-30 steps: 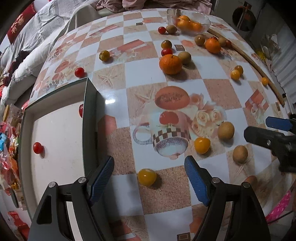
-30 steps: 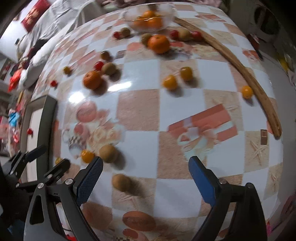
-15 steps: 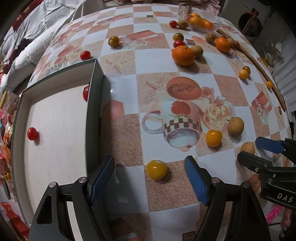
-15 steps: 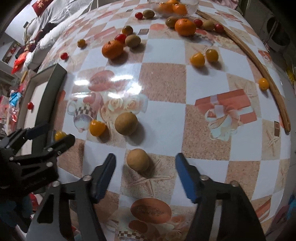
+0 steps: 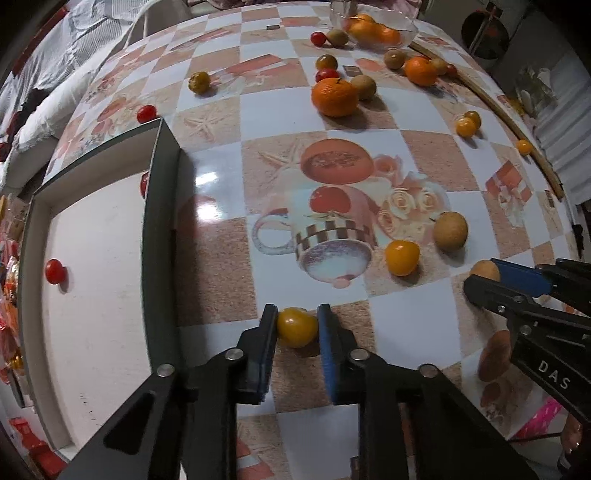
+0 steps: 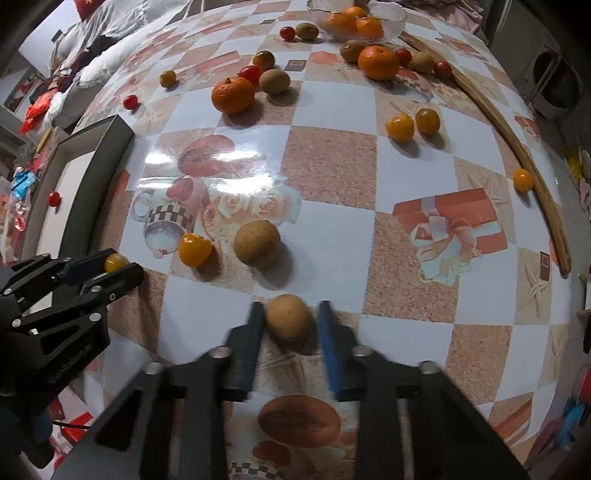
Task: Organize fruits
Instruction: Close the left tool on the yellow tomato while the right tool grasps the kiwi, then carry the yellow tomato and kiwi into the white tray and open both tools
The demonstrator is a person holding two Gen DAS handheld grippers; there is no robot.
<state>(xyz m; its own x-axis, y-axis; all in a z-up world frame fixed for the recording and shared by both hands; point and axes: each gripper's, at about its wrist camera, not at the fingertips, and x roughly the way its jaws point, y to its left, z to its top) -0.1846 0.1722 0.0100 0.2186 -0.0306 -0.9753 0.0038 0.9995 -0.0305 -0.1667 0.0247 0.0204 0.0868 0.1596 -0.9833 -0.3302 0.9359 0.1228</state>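
Near the tabletop's (image 5: 207,280) front edge, the left gripper (image 5: 296,326) clenched a yellow cherry tomato (image 5: 296,327) beside the tray (image 5: 159,258); the right gripper (image 6: 288,321) flanked a brown longan (image 6: 288,322), its grip unclear.

Yellow tomatoes (image 6: 194,250): 7. One sits in the left gripper (image 5: 297,325), six lie ahead of the grippers.

Red cherry tomatoes (image 6: 250,74): 7. Five are on the worktop (image 6: 332,147) far ahead, two in the tray (image 5: 159,221) left of the left gripper.

Brown round fruits (image 6: 257,243): 6. One is between the fingers of the right gripper (image 6: 290,319), one just ahead of it, four far ahead.

Oranges (image 6: 232,94): 2 loose far ahead, plus about 3 in the glass bowl (image 6: 397,18); exact count there is hard to tell.

Glass bowl: 1. Tray: 1.

Wooden stick (image 6: 552,218): 1, right of the right gripper.

Grippers: 2.
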